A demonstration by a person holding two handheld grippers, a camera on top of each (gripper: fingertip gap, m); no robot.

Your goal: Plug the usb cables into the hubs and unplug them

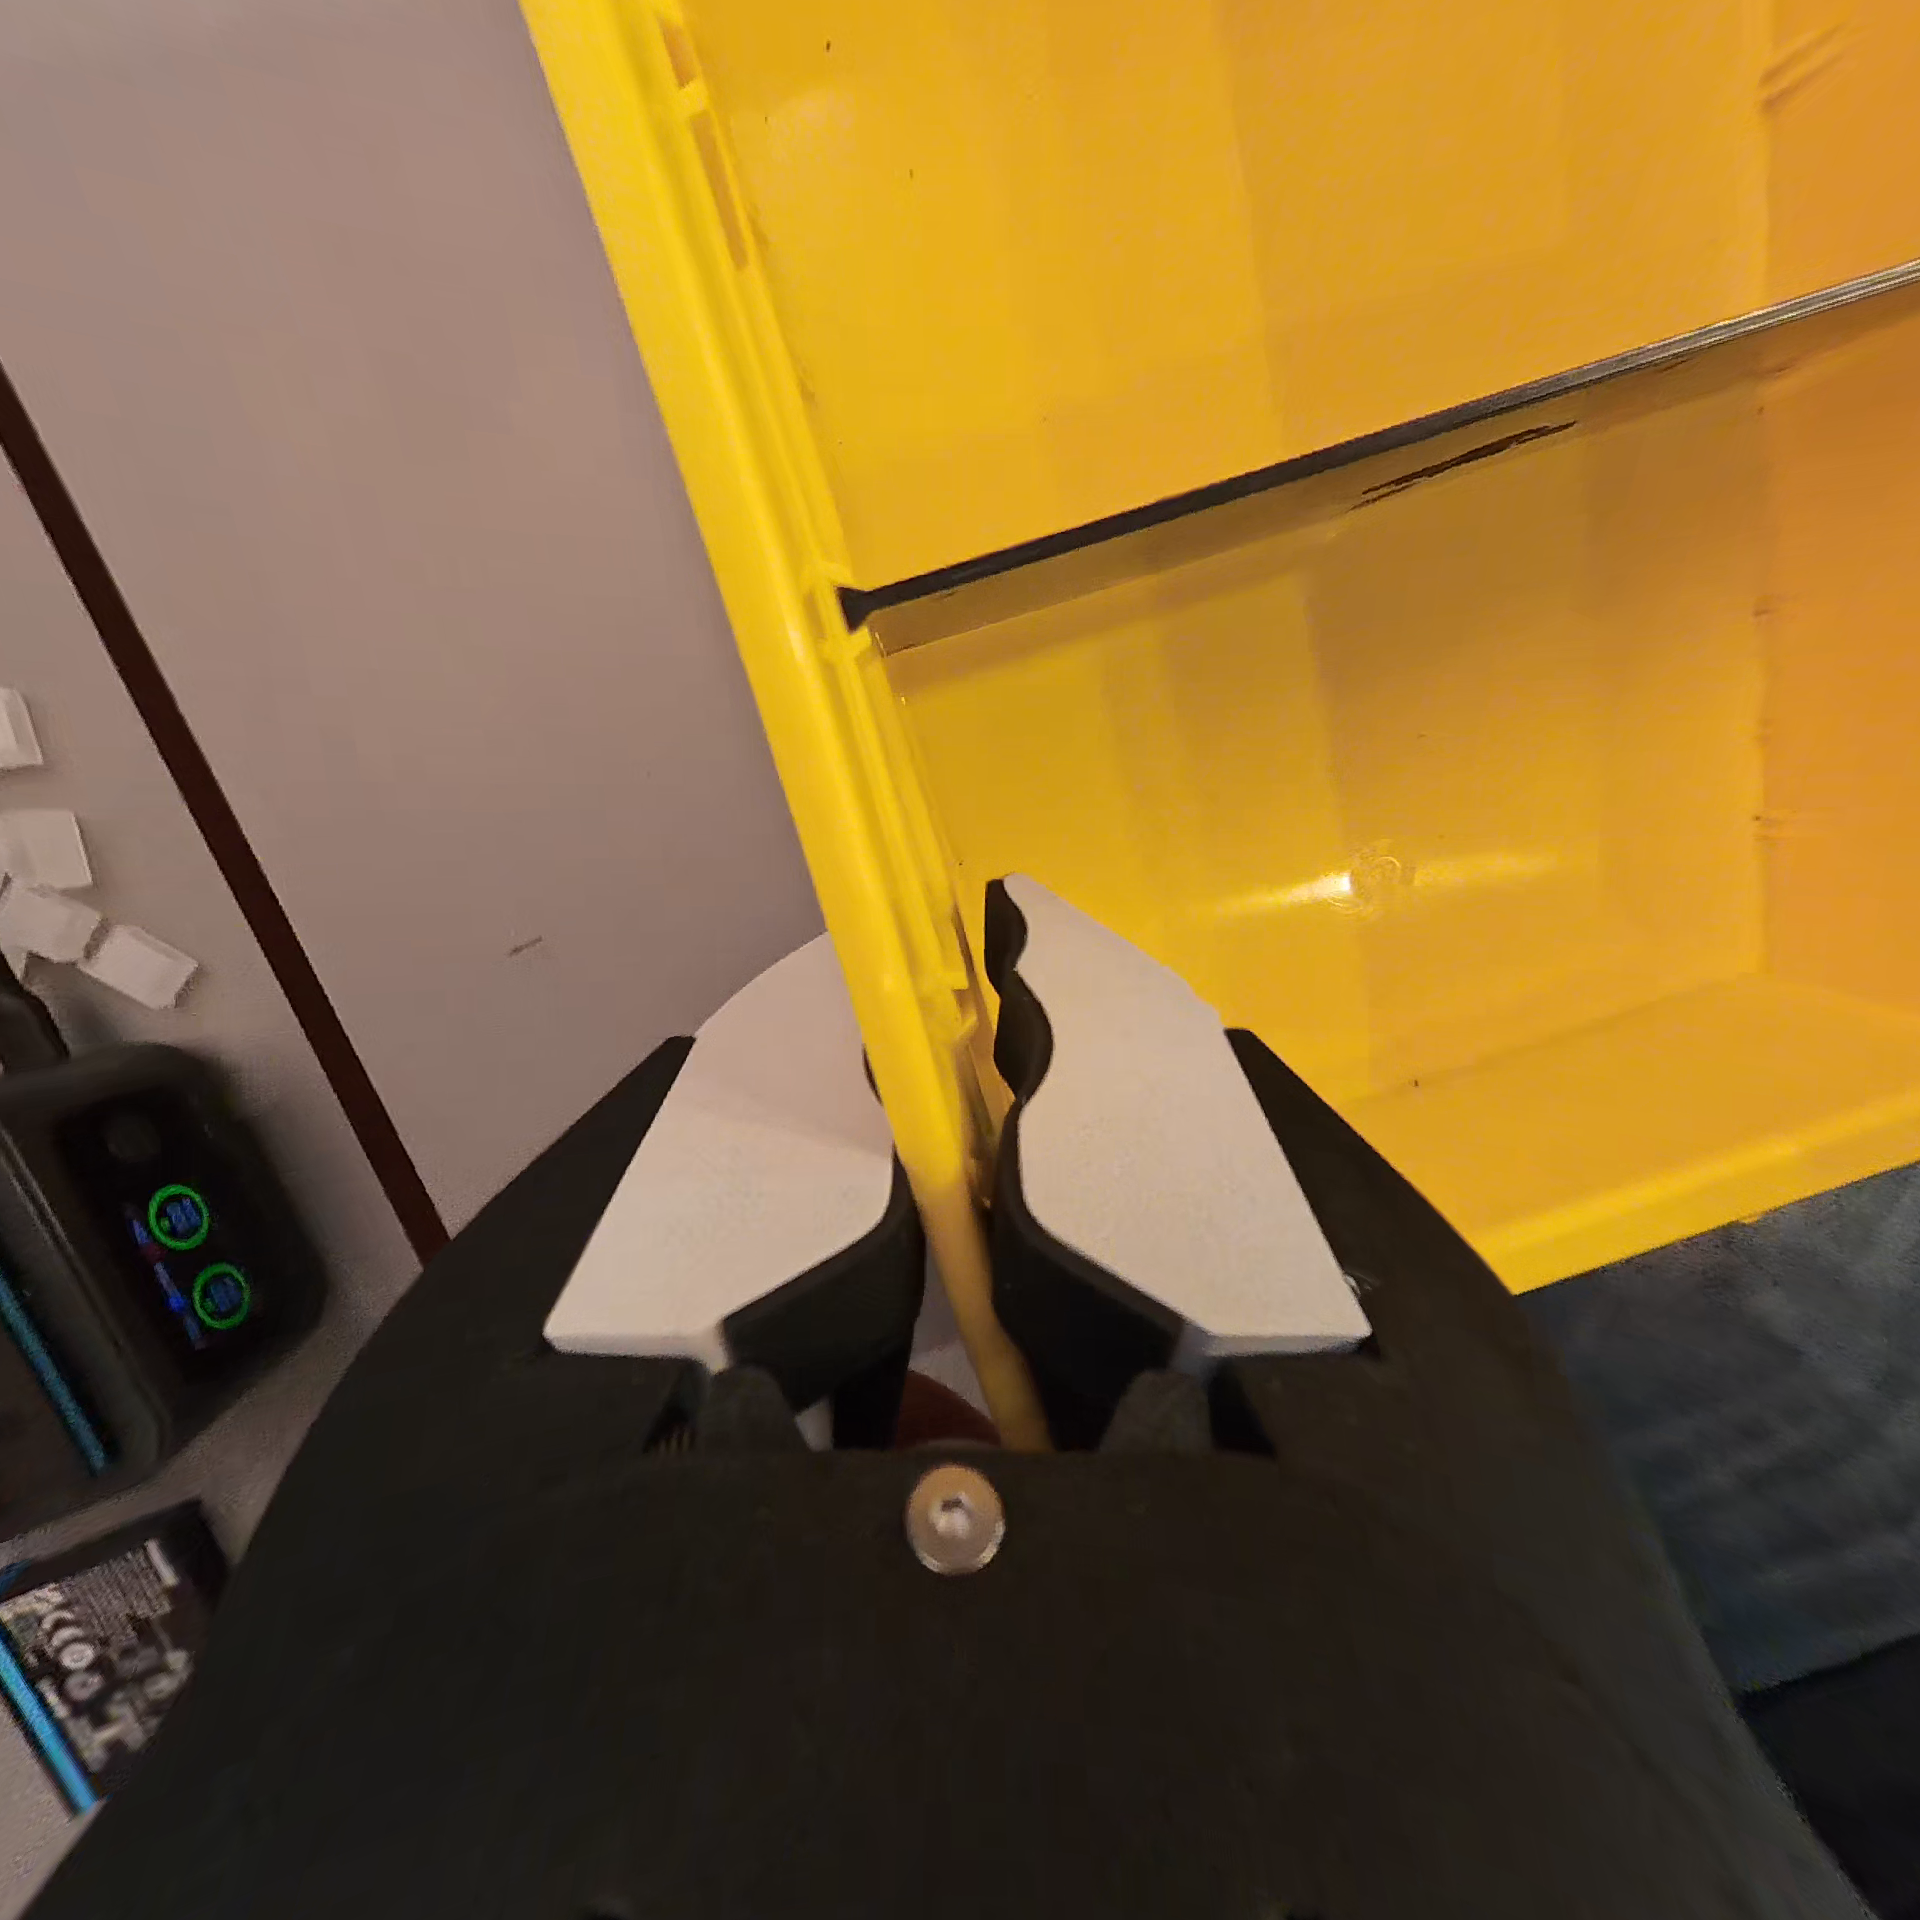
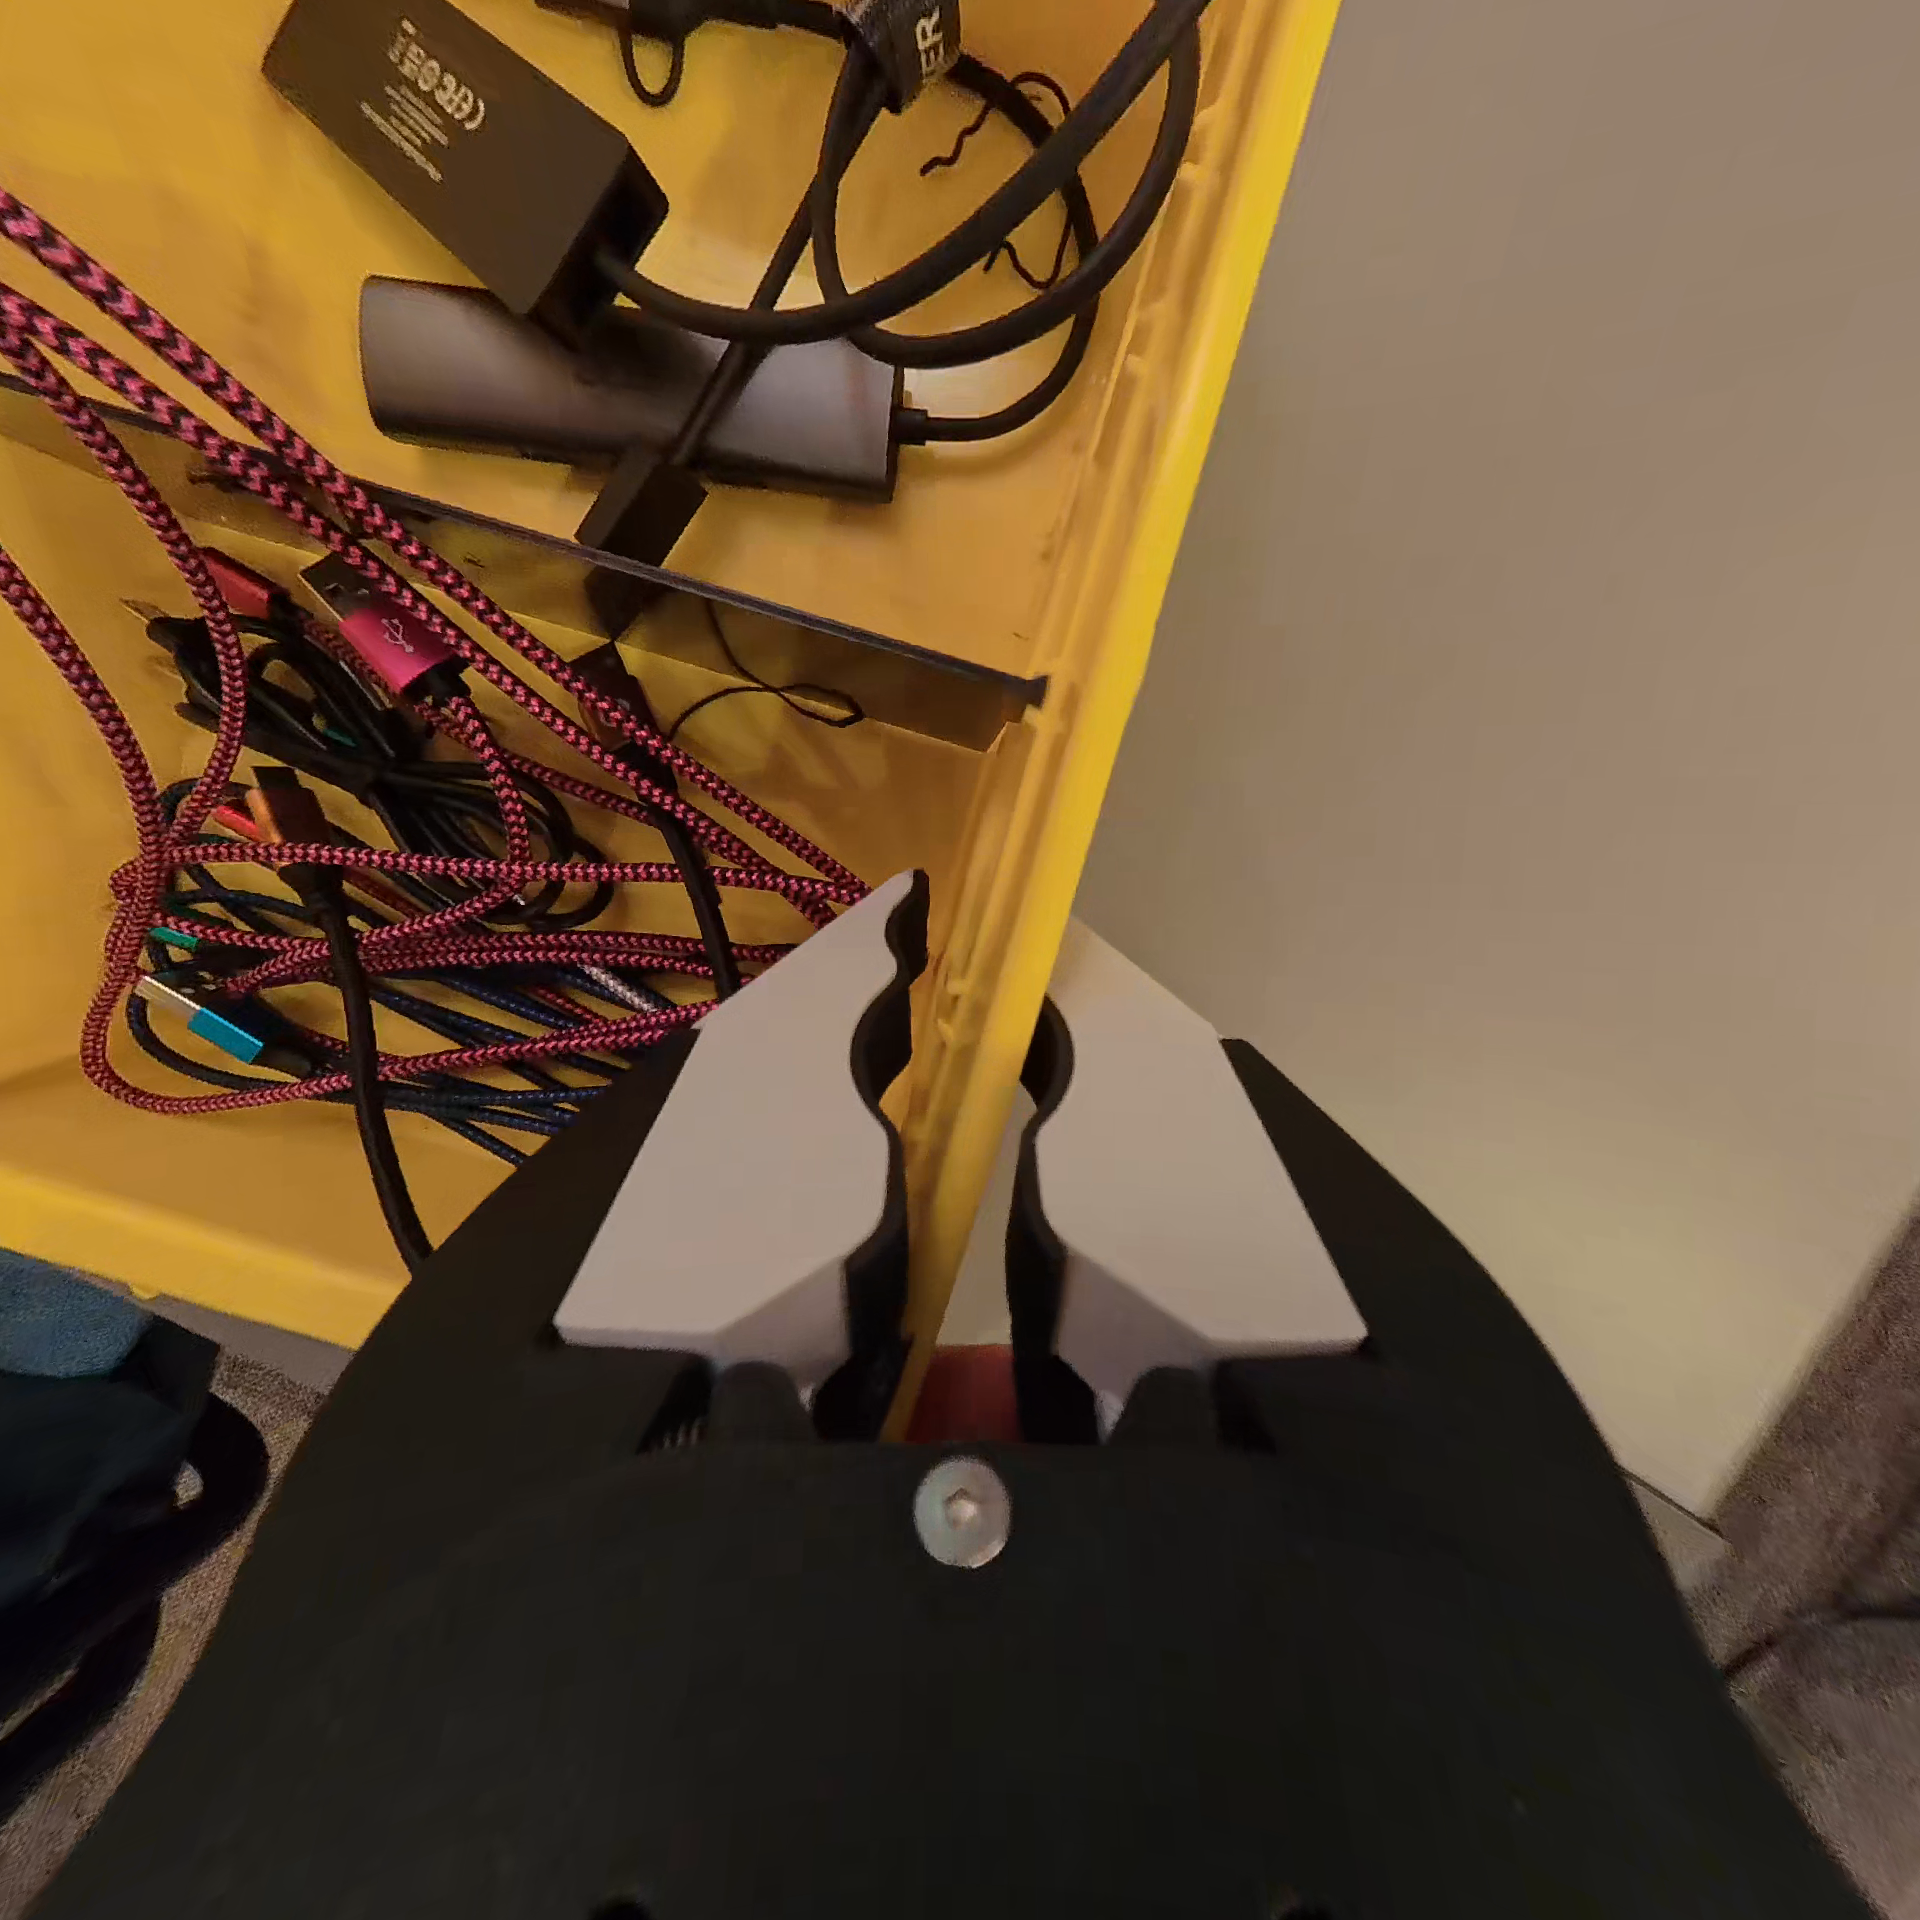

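Note:
A yellow bin (image 2: pixel 1049 582) holds a black hub (image 2: pixel 457 135) and a grey hub (image 2: pixel 623 395) beyond a dark divider (image 2: pixel 810 623). Nearer lie tangled pink-and-black braided cables (image 2: pixel 499 862), dark cables, a pink USB plug (image 2: pixel 384 634) and a blue plug (image 2: pixel 223 1029). My right gripper (image 2: pixel 992 904) is shut on the bin's right wall, one finger inside and one outside. In the left wrist view my left gripper (image 1: pixel 920 914) is shut on the bin's left wall (image 1: pixel 790 520). The compartments seen there on both sides of the divider (image 1: pixel 1351 447) look bare.
A pale surface (image 1: pixel 416 520) lies left of the bin, with a dark device showing green rings (image 1: pixel 177 1236) and small white pieces (image 1: pixel 62 914). Blue-grey fabric (image 1: pixel 1714 1403) lies below the bin. A pale surface (image 2: pixel 1507 727) and grey carpet (image 2: pixel 1818 1455) lie to its right. My right fingertips sit around 85 cm from my left ones.

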